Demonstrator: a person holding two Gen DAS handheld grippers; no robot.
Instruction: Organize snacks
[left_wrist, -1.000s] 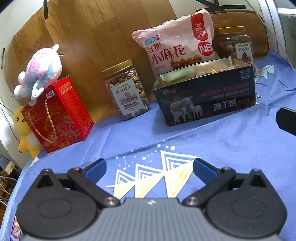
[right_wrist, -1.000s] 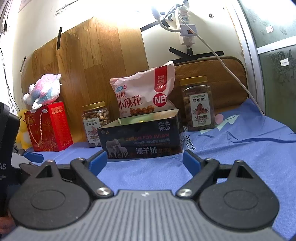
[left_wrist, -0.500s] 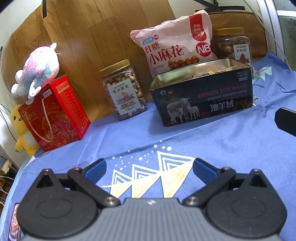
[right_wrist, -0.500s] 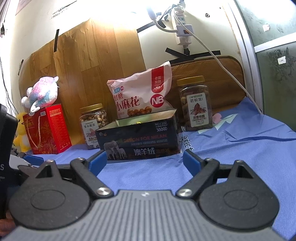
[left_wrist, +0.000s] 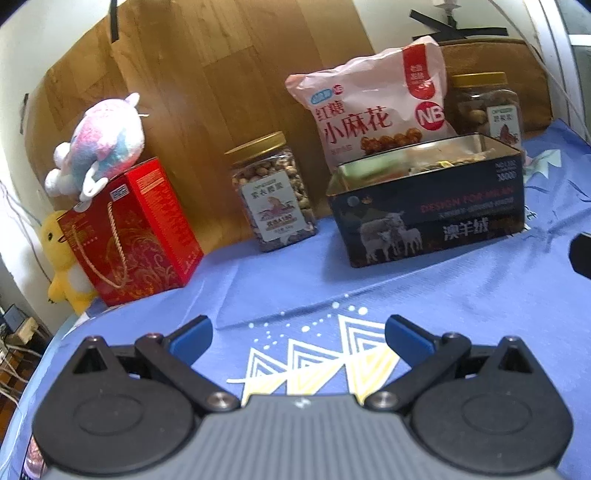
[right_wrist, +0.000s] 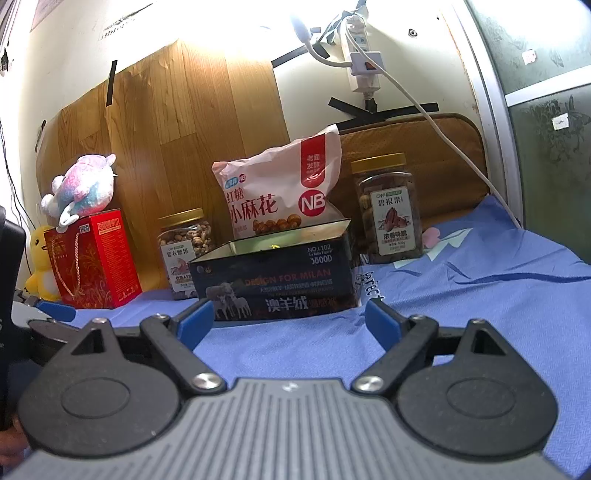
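Blue cloth: a blue printed cloth (left_wrist: 461, 295) covers the table; no snack lies loose on the part of it that shows.
Tin: a dark open rectangular metal tin printed with sheep (left_wrist: 428, 214) stands on the cloth, some packets just visible inside over its rim, too blurred to name.
Bag: a pink snack bag with red lettering (left_wrist: 373, 110) stands upright right behind the tin, against the wood-grain board (left_wrist: 207, 92).
Jars: a clear nut jar with a gold lid (left_wrist: 273, 192) stands to the tin's left; a second clear gold-lidded jar (right_wrist: 388, 210) stands behind the tin's right end.
Other things: a red gift box with a cord handle (left_wrist: 129, 232) at far left carries a pink and blue plush toy (left_wrist: 99, 136); a yellow plush duck (left_wrist: 62, 258) sits beside it.
Left tool: left tool (left_wrist: 297, 334) spread wide, nothing between its blue pads, low over the cloth.
Right tool: right tool (right_wrist: 290, 319) also wide and empty, facing the tin.
Change: over the last second the left view has tilted and the tin and jars have slid slightly rightward in it; in the right view the row has moved slightly left and looks a little further off. No snack has moved.
Meaning: I judge the scene fits either a pause ahead of a pick or a tidy row already set; the pictures do not settle which.
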